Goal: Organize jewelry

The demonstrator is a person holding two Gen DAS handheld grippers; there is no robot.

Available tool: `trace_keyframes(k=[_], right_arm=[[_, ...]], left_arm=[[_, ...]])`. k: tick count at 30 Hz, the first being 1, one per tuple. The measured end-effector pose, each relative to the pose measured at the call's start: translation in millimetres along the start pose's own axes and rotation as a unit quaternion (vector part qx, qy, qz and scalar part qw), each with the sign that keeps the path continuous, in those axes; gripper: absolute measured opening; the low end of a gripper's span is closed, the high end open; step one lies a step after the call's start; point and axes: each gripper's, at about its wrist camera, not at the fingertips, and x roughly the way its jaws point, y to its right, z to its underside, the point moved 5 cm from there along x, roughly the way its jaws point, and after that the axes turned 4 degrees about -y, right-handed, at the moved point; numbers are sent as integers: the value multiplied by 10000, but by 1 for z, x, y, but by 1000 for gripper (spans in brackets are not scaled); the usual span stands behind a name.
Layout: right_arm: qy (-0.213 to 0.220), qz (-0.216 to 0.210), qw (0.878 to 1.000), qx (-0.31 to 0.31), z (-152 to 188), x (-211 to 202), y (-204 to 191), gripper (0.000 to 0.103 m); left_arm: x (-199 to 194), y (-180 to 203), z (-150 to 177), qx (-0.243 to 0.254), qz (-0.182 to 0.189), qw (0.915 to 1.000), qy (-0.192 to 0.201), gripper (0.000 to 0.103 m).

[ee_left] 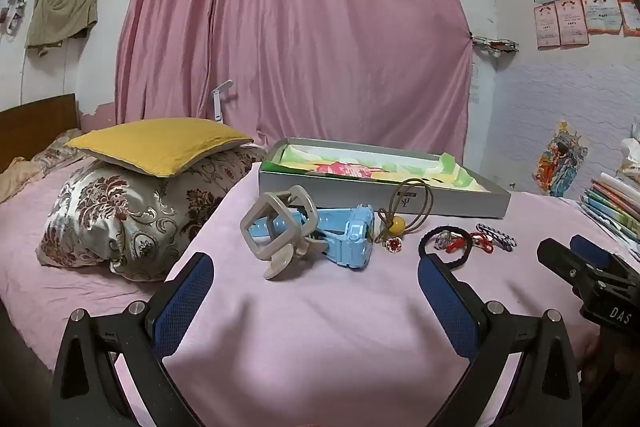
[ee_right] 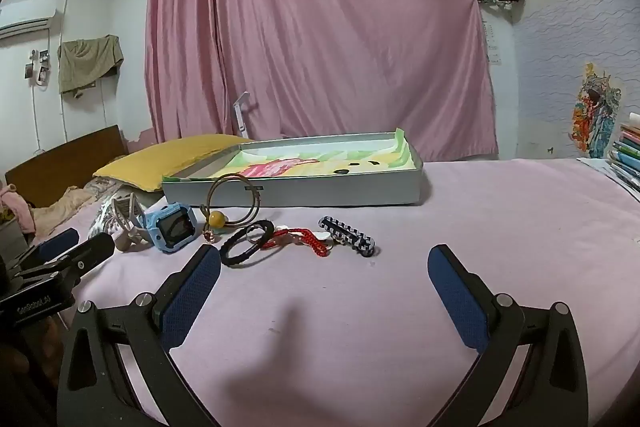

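Grippers, left gripper (ee_left: 316,291) and right gripper (ee_right: 324,283), are hanging wide open over the pink bed (ee_right: 480,227), holding nothing, near the blue watch (ee_left: 352,239).

A shallow box (ee_left: 384,193) sits toward the back of the bed (ee_left: 320,307). Before it, in a row from left to right, lie a hair claw (ee_left: 276,227), a watch (ee_left: 352,235), a looped cord (ee_left: 404,207), a hair tie (ee_left: 444,247) and a braided strap (ee_left: 496,237). Pillows (ee_left: 132,195) are stacked at left; books (ee_left: 612,203) at right.
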Motion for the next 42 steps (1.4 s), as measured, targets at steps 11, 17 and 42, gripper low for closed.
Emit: trace_keyframes(k=[11,17,42], right_arm=[[10,-2,10000,7,0,0,0,102],[5,-5,10000,15,0,0,1,102],[-7,-10,10000,21,0,1,-1,102]], left_arm=[[4,-1,1,-9,49,10000,-46,102],[2,-1,0,-15,60,10000,-46,102],[1,0,1,28,36,10000,-59,102]])
